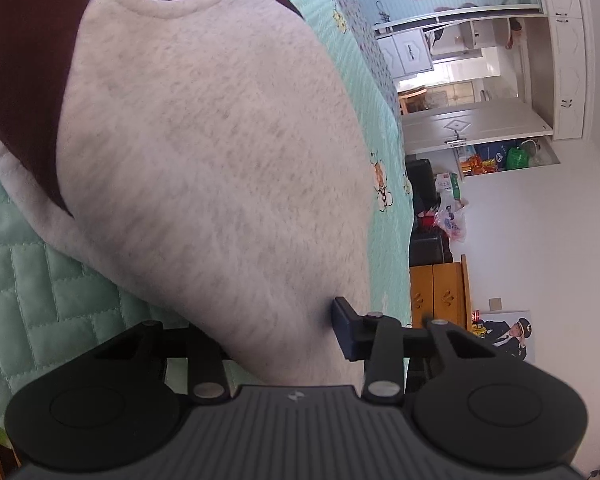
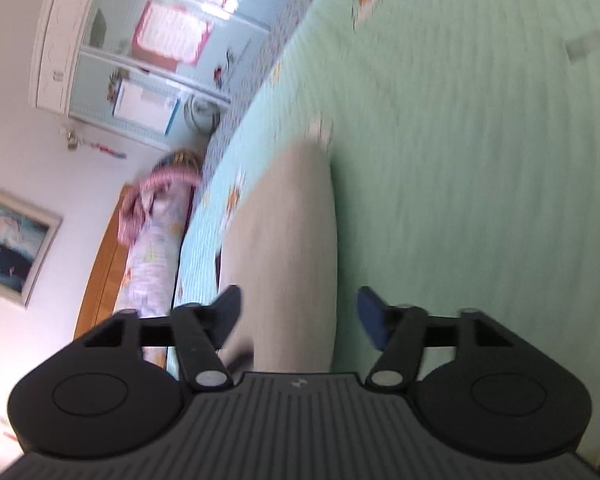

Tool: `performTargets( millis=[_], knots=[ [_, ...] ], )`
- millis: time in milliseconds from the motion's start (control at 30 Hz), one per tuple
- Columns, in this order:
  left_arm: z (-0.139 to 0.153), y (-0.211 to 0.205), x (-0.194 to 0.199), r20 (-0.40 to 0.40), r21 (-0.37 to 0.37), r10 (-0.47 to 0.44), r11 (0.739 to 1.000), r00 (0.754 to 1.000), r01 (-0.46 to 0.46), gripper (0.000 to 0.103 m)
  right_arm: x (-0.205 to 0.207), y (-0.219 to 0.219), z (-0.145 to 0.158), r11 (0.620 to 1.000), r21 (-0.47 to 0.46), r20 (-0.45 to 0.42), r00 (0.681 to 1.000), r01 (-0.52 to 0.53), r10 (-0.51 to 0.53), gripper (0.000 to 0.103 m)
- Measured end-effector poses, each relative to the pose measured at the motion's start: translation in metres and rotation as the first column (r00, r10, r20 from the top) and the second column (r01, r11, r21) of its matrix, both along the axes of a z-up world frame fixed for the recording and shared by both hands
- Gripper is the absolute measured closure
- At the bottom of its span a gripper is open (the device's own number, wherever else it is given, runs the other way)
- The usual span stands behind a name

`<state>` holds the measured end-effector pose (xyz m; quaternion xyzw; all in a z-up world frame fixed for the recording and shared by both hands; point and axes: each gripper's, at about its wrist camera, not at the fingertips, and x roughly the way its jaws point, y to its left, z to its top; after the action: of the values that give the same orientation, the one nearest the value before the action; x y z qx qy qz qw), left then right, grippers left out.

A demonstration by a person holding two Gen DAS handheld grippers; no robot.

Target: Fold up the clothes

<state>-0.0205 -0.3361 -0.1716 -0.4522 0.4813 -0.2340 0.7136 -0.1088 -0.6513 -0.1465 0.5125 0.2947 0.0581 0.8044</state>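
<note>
Left gripper (image 1: 284, 340) clamped on grey fleece sweatshirt with maroon sleeves (image 1: 204, 140); right gripper (image 2: 298, 316) open, empty, over mint quilted bed (image 2: 480, 200).

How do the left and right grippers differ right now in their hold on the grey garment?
The left gripper is closed on the grey garment; the right gripper stands wide, pads clear of the fabric between them. The left view is sharp, the right blurred. Both are over the green quilt.
</note>
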Motion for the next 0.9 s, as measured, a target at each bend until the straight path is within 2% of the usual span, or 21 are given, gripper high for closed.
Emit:
performTargets(
  millis=[100, 200, 267, 400, 467, 500, 533, 567, 633, 767, 867, 900],
  knots=[
    [0.001, -0.003, 0.002, -0.014, -0.002, -0.009, 1.000, 1.000, 0.009, 0.061, 0.050, -0.018, -0.009, 0.999, 0.007, -0.010, 0.999, -0.037, 0.037, 0.028],
    [0.001, -0.005, 0.003, -0.027, -0.006, -0.015, 1.000, 1.000, 0.015, 0.061, 0.099, -0.026, -0.021, 0.996, 0.038, -0.039, 0.995, -0.086, 0.087, 0.021],
    [0.001, -0.006, 0.004, -0.031, -0.004, -0.023, 1.000, 0.999, 0.023, 0.061, 0.131, -0.022, -0.028, 0.985, 0.062, -0.041, 0.986, -0.160, 0.163, 0.022],
    [0.000, -0.006, 0.006, -0.043, -0.001, -0.037, 0.999, 0.998, 0.037, 0.061, 0.184, -0.004, -0.038, 0.959, 0.066, -0.098, 0.954, -0.277, 0.282, 0.022],
    [0.000, -0.006, 0.009, -0.050, 0.003, -0.047, 0.999, 0.998, 0.047, 0.061, 0.199, 0.005, -0.036, 0.954, 0.044, -0.094, 0.949, -0.298, 0.301, 0.025],
    [0.000, -0.006, 0.010, -0.050, 0.007, -0.050, 0.999, 0.997, 0.051, 0.061, 0.204, 0.009, -0.034, 0.951, 0.012, -0.107, 0.945, -0.308, 0.308, 0.038],
    [0.001, -0.005, 0.011, -0.045, 0.014, -0.054, 0.998, 0.998, 0.055, 0.061, 0.205, 0.013, -0.031, 0.948, -0.029, -0.123, 0.943, -0.316, 0.310, 0.052],
    [0.003, -0.005, 0.013, -0.039, 0.026, -0.065, 0.997, 0.997, 0.066, 0.061, 0.206, 0.016, -0.029, 0.944, -0.071, -0.140, 0.940, -0.323, 0.311, 0.057],
    [0.007, -0.007, 0.019, -0.027, 0.073, -0.117, 0.990, 0.993, 0.118, 0.061, 0.189, 0.010, -0.029, 0.957, -0.051, -0.114, 0.954, -0.286, 0.278, 0.073],
    [0.015, -0.013, 0.037, 0.015, 0.151, -0.282, 0.949, 0.959, 0.277, 0.055, 0.143, -0.005, -0.033, 0.985, 0.007, -0.078, 0.982, -0.170, 0.170, 0.077],
    [0.021, -0.004, 0.050, 0.064, 0.167, -0.367, 0.921, 0.928, 0.353, 0.054, 0.073, -0.020, -0.049, 0.993, 0.116, -0.077, 0.997, -0.008, 0.017, 0.079],
    [0.021, 0.002, 0.053, 0.073, 0.154, -0.378, 0.919, 0.923, 0.364, 0.054, 0.045, -0.022, -0.053, 0.989, 0.142, -0.079, 0.997, 0.038, -0.027, 0.079]
  ],
)
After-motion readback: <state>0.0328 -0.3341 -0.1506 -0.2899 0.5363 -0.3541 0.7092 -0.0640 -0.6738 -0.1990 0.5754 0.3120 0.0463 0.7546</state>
